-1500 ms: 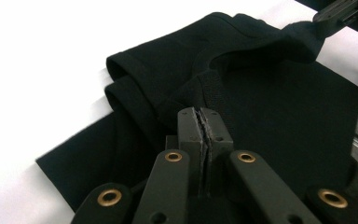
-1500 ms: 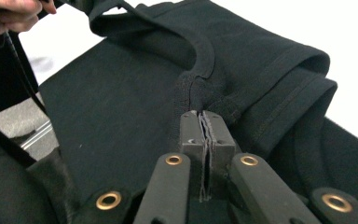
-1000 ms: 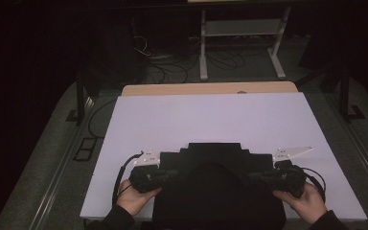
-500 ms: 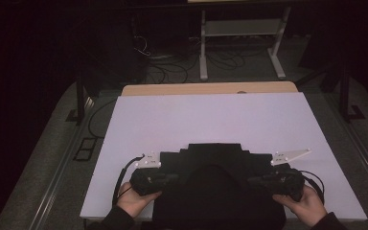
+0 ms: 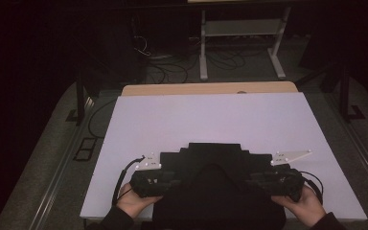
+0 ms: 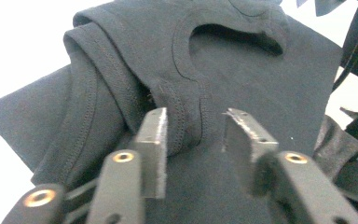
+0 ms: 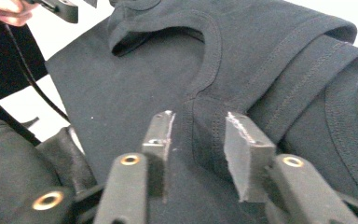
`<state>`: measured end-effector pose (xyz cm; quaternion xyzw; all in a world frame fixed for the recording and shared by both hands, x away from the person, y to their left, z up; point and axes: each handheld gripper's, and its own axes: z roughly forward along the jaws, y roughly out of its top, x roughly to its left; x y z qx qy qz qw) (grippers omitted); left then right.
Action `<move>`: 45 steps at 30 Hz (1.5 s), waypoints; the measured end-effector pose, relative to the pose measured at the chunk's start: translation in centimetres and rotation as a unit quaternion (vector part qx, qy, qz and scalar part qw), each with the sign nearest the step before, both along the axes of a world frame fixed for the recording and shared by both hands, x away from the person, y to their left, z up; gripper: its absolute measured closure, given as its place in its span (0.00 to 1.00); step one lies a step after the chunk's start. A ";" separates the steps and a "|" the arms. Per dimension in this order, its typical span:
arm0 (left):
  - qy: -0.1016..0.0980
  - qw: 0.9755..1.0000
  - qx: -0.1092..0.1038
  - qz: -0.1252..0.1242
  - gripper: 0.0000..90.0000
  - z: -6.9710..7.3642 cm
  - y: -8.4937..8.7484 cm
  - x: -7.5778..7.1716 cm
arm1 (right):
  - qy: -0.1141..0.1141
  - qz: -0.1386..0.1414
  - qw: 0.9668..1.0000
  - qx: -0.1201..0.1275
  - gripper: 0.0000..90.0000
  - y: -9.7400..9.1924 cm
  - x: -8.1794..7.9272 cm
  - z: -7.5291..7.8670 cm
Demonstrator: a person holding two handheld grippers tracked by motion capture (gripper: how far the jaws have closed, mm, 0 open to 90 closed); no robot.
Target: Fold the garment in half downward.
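Observation:
A black T-shirt lies folded on the white table, its neck opening towards the near edge. My left gripper sits at the shirt's left shoulder and my right gripper at its right shoulder, each held by a hand. In the left gripper view the jaws stand apart over the shoulder seam of the shirt. In the right gripper view the jaws stand apart over the other shoulder seam of the shirt. Both pairs of jaws have just been opening; the fabric lies loose between them.
A wooden board edge shows behind the white table. Beyond it stand a metal frame and floor cables. A cable loops from the left gripper. The far half of the table is bare white.
Both hands and the shirt stay where they were. The dark high view does not show any movement of the jaws.

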<state>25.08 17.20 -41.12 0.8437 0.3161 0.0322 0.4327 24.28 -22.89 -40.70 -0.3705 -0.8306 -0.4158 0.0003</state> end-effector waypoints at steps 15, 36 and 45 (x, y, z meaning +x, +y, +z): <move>-0.014 0.999 -0.013 0.032 0.27 0.5 0.9 0.5 | -0.008 -0.019 1.000 -0.001 0.25 -0.1 0.4 0.3; -0.024 0.998 -0.059 0.028 0.00 2.0 1.5 2.9 | -0.013 -0.026 0.999 0.012 0.00 -0.9 2.7 1.8; -0.033 0.997 -0.059 0.027 0.00 2.6 1.3 4.9 | -0.025 -0.032 0.999 0.010 0.00 -1.5 4.3 2.1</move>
